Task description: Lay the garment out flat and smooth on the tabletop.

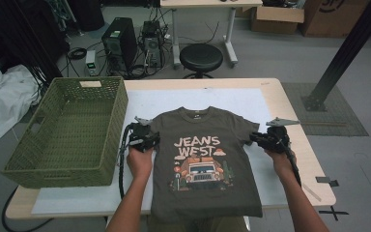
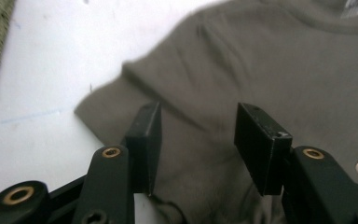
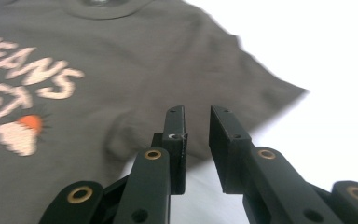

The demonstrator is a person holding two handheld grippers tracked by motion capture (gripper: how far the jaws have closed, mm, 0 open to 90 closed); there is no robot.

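While the basket (image 1: 67, 130) sits high, grippers face shirt (image 2: 242, 70).

Dim grey floor (image 1: 270, 53) all round the wooden table (image 1: 290, 116). Top centre, a black round stool (image 1: 201, 57) sits before a white desk (image 1: 211, 4). Upper left, computer towers (image 1: 120, 44) amid tangled cables. Cardboard boxes (image 1: 278, 17) upper right, a black metal strut (image 1: 348, 50) slanting down beside them.
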